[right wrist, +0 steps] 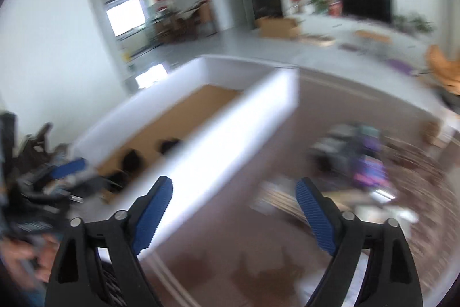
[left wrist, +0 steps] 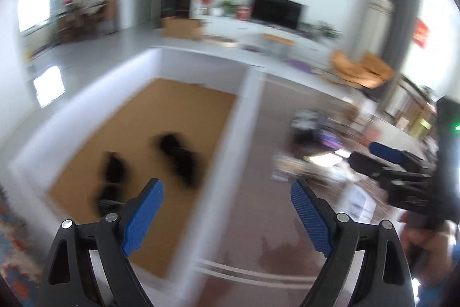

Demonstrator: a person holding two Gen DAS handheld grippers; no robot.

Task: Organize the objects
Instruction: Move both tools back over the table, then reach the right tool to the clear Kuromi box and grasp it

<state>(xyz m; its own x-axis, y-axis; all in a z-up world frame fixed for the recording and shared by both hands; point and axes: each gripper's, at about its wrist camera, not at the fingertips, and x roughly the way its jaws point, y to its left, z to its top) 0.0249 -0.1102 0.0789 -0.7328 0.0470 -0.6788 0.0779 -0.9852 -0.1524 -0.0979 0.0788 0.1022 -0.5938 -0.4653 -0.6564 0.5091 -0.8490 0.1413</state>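
Dark items (left wrist: 178, 160) sit on the brown floor of the white box (left wrist: 247, 117); blurry clutter pile (left wrist: 316, 163) waits on the table, right of it. Your left gripper (left wrist: 227, 217) and right gripper (right wrist: 234, 212) are both spread wide, empty. Risk: motion blur, so you may clip the box wall or misgrab.

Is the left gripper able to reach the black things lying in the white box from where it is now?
Probably yes. The left gripper is open and empty, the white box has no lid, and the black things lie uncovered on its brown floor, just ahead. Blur hides their exact shape.
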